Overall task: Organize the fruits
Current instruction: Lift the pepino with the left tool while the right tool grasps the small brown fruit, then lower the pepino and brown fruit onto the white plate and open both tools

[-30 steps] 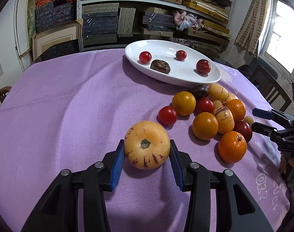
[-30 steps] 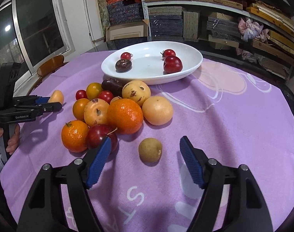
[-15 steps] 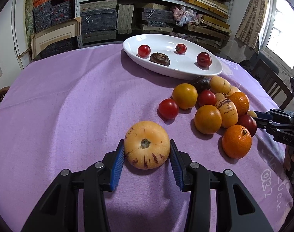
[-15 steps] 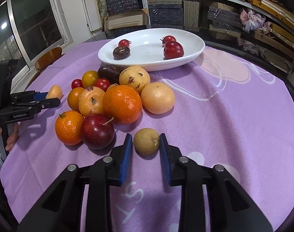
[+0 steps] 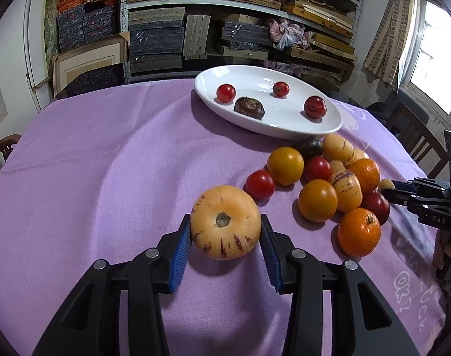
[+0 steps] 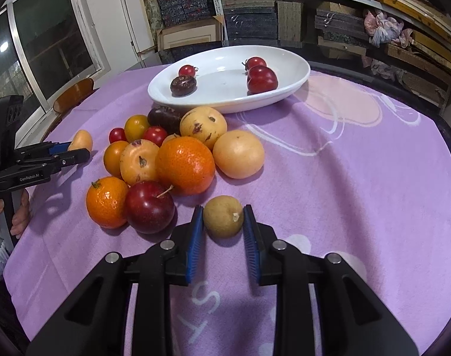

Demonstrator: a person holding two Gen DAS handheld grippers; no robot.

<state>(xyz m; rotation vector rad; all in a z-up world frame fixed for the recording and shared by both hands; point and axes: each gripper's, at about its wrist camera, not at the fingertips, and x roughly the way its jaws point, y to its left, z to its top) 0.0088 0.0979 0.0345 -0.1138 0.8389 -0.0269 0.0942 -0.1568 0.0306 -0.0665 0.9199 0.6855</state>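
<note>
From the left wrist camera, my left tongs (image 5: 225, 244) sit low in the frame, pinching a pale yellow striped melon (image 5: 225, 222) between their blue pads, both pads pressed against its sides. It looks to rest on the purple cloth of the desk (image 5: 91, 163). The white oval dish (image 5: 329, 126) lies in the upper middle, holding two small tomatoes, a dark fruit and a red plum. The loose heap of fruit (image 5: 329, 184) sits to the right of centre, just below the dish. At the right edge my right tongs (image 5: 387, 188) pinch a small pale fruit beside the heap.

From the right wrist camera, my right tongs (image 6: 222, 228) are closed on a small brown-yellow round fruit (image 6: 222, 220) at lower centre, pads touching both its sides, the fruit low on the cloth (whether it has left the cloth I cannot tell). A red plum (image 6: 149, 206) and a mandarin (image 6: 106, 201) lie just left of it. At the left edge the left tongs appear with the melon at their tip.

I judge the step as the grasp finished on both sides, with the carry to the dish ahead. The next move calls for lifting each fruit clear of the heap, crossing over the dish rim, and setting down in bare space away from the fruit already there.
</note>
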